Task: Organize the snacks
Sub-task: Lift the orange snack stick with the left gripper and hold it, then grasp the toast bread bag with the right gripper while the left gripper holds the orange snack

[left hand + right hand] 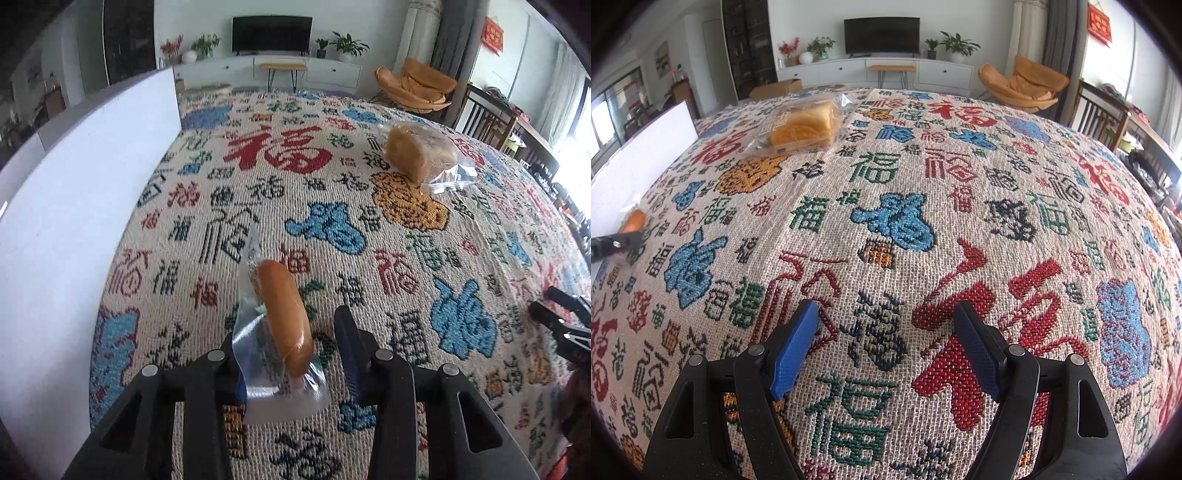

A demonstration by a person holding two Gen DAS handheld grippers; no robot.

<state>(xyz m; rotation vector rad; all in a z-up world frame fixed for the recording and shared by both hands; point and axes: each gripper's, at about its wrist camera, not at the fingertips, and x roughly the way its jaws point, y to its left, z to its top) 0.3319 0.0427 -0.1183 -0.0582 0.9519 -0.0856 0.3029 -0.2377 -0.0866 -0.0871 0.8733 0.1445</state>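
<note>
Hovering over the patterned cloth [332, 206], the left gripper [291, 332] has a wrapped bun [282, 314] between its parted jaws.

Left view: the bun in clear wrap lies lengthwise in the gap, against the left finger, whose tip the wrap hides; the right finger [349, 343] stands clear of it, so no pinch shows. A bagged loaf [417, 151] lies well apart on the cloth, a white box [74, 206] rises at the left, and the right gripper is cut off at the right edge.
Right view: the right gripper [886, 328] is wide open over bare cloth, blue pads [796, 350] showing, nothing between them. The loaf lies far ahead to the left; the bun's end and left gripper barely show at the left edge.
</note>
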